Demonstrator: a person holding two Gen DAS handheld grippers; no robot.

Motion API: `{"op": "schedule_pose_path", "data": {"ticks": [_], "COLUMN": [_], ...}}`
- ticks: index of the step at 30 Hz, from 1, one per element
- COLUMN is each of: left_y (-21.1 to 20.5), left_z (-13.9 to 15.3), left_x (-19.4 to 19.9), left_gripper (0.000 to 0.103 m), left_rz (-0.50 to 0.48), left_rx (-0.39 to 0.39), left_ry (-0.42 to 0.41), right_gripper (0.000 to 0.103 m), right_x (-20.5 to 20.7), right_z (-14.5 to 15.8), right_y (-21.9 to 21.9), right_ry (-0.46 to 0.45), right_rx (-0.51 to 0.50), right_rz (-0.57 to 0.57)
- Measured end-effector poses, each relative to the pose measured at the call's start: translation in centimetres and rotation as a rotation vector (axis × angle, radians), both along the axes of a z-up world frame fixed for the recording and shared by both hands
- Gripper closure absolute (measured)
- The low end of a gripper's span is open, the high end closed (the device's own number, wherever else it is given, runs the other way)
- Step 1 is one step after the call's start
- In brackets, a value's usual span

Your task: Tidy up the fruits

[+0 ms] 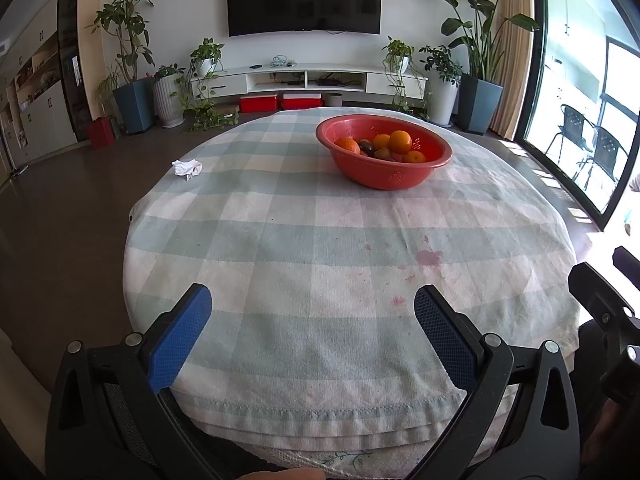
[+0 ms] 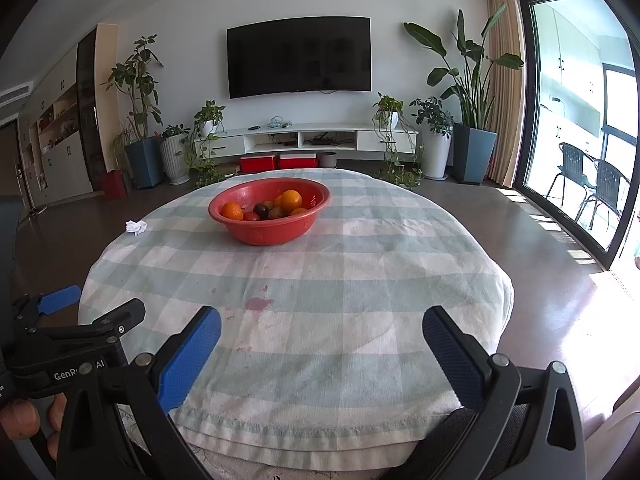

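Well back from the fruit, both tongs hover at the near edge of the desk (image 1: 280,240), which is draped in a pale checked cloth with a few pink stains. Left tongs (image 1: 312,332) are spread wide with nothing between the blue pads; right tongs (image 2: 320,344) are likewise wide and hold nothing. In the right view the left tongs show at the lower left, beside the right ones.

A red bowl (image 1: 384,172) sits on the far half of the desk, well apart from both tongs. Inside it lie several oranges (image 1: 400,141) and some darker fruit (image 1: 367,147); what kind I cannot tell. A crumpled white tissue (image 1: 187,168) lies near the desk's far left edge, apart from the bowl.
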State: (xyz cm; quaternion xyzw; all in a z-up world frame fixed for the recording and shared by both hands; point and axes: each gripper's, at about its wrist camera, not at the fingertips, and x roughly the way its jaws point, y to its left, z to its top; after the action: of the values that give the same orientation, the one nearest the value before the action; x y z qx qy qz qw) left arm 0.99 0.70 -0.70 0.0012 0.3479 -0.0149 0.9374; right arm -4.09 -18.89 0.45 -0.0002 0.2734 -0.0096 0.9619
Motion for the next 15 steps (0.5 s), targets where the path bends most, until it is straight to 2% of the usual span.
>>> {"op": "schedule_pose_path", "data": {"ticks": [15], "left_y": [-0.04], "left_z": [-0.5], "left_x": [-0.11], "left_gripper": [0.0], "left_rz": [0.002], "left_rx": [0.001], "left_ry": [0.004], "right_gripper": [0.0], "right_x": [0.09], "right_z": [-0.65], "right_y": [-0.09], "right_ry": [0.024], "right_rx": [0.007], "right_rz": [-0.001]}}
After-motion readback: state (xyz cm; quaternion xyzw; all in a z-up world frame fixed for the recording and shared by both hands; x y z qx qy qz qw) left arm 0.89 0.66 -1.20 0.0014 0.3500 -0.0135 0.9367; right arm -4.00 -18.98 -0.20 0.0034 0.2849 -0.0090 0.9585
